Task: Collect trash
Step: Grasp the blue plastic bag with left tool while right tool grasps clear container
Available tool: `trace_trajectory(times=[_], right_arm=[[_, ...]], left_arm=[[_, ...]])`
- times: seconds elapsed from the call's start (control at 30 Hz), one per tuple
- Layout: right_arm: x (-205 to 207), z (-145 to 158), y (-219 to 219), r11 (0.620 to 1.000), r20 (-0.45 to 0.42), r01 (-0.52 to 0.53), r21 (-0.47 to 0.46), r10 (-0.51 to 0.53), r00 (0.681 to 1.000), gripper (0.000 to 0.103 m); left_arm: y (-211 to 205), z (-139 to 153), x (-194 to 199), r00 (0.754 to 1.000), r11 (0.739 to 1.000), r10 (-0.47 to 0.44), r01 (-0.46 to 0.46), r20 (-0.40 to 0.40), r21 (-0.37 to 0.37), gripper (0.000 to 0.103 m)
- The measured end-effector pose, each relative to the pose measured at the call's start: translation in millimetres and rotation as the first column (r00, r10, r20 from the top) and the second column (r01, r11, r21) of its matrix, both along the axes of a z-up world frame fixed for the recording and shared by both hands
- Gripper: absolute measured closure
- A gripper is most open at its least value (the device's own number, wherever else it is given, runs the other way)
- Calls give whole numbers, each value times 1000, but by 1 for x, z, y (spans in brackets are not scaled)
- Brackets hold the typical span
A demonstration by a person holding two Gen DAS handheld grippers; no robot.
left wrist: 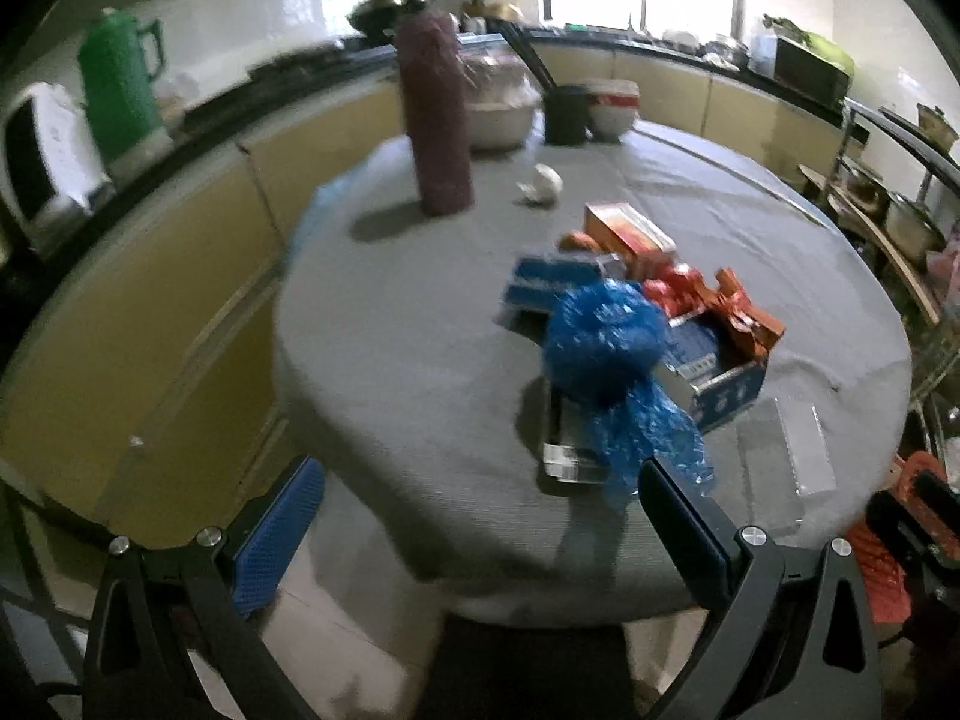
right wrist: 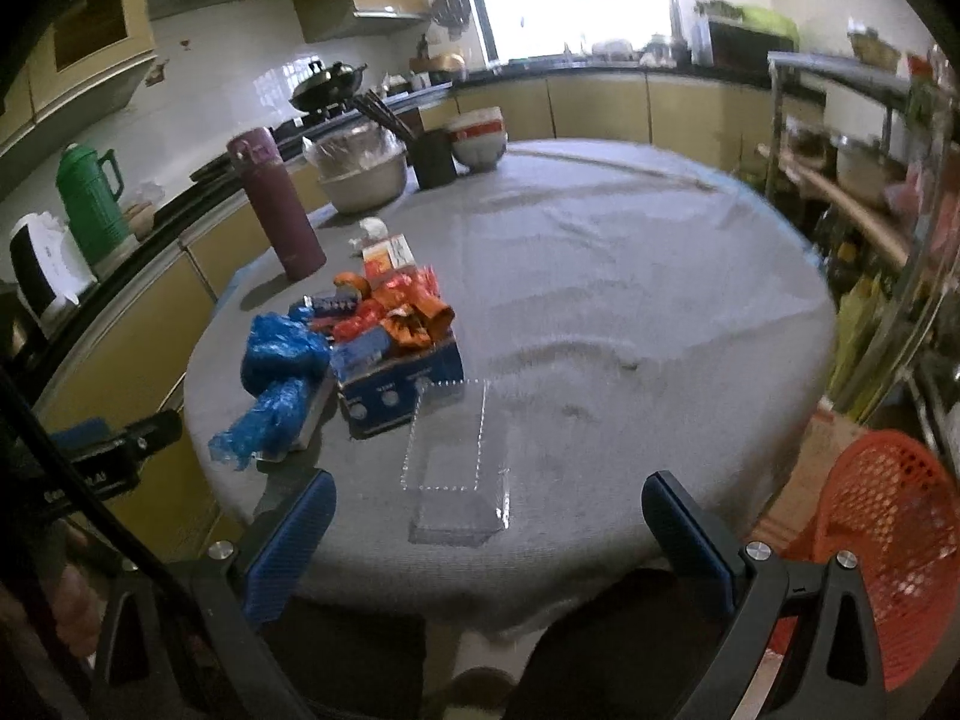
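Note:
A pile of trash lies on the round grey table (left wrist: 420, 360): a crumpled blue plastic bag (left wrist: 606, 348) (right wrist: 279, 360), a blue carton (left wrist: 720, 384) (right wrist: 408, 384) holding red and orange wrappers (left wrist: 720, 300) (right wrist: 408, 312), an orange box (left wrist: 630, 231) (right wrist: 390, 255), a white crumpled scrap (left wrist: 543, 183) and a clear plastic container (right wrist: 459, 468) (left wrist: 798, 456). My left gripper (left wrist: 480, 480) is open and empty at the table's near edge, just short of the blue bag. My right gripper (right wrist: 489, 498) is open and empty, its fingers on either side of the clear container's near end.
A maroon flask (left wrist: 435, 114) (right wrist: 276, 204), a metal bowl (right wrist: 360, 171), a black chopstick holder (right wrist: 435, 156) and stacked bowls (right wrist: 477, 138) stand at the table's far side. An orange mesh basket (right wrist: 888, 540) is on the floor at the right. Kitchen counters ring the room.

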State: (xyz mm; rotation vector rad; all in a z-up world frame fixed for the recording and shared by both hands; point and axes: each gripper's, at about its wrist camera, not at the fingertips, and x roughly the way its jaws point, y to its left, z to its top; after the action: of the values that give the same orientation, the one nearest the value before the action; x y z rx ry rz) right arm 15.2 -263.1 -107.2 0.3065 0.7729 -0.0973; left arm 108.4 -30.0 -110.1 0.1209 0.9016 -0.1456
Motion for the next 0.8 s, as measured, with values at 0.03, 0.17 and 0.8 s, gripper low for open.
trace_trajectory(times=[0.03, 0.17, 0.8], right_arm=[[2, -2, 0, 1000, 3, -2, 8, 2, 1000, 0], [17, -10, 3, 999, -17, -33, 31, 33, 999, 2], [55, -53, 1, 993, -147, -82, 88, 94, 985, 54]], left_arm=[[-3, -3, 2, 1000, 1000, -2, 1, -10, -5, 0], [-13, -8, 9, 998, 999, -33, 32, -47, -27, 0], [-34, -38, 77, 960, 972, -176, 135, -220, -190, 35]])
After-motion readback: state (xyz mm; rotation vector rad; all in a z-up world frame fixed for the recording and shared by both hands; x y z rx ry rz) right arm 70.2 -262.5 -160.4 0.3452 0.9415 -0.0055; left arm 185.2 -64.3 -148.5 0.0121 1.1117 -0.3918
